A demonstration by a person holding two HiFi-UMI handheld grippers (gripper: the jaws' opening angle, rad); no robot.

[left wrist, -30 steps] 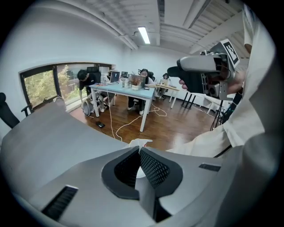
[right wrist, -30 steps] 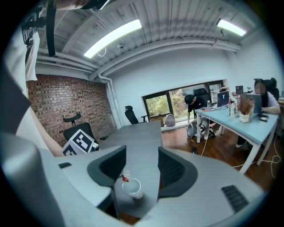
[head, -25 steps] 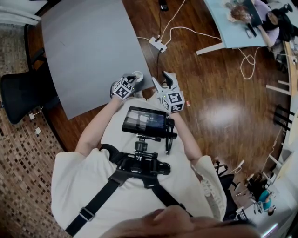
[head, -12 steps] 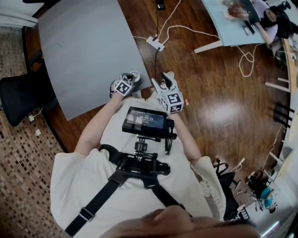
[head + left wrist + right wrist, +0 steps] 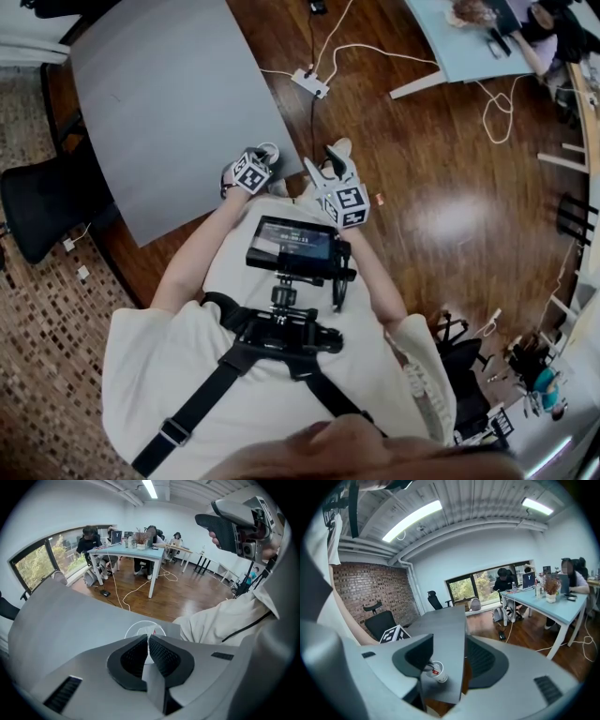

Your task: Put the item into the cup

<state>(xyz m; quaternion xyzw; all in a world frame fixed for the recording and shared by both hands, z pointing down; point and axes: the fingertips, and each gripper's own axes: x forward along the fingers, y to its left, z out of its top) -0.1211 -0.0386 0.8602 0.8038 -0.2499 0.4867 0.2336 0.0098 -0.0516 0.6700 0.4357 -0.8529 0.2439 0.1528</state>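
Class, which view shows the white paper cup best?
The right gripper view: the white paper cup shows nearly whole, side and mouth. The left gripper view gives only its rim; the head view, a sliver.

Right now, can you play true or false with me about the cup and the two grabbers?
1. The white cup stands on the grey table, near its corner. True.
2. The right gripper is squeezing the cup. False: its jaws are wide apart and grip nothing. The cup only shows beyond them.
3. The left gripper has its jaws together, right above the cup. True.
4. The floor under the right gripper is green carpet. False: it is shiny brown wood.
5. A black office chair stands beside the table. True.
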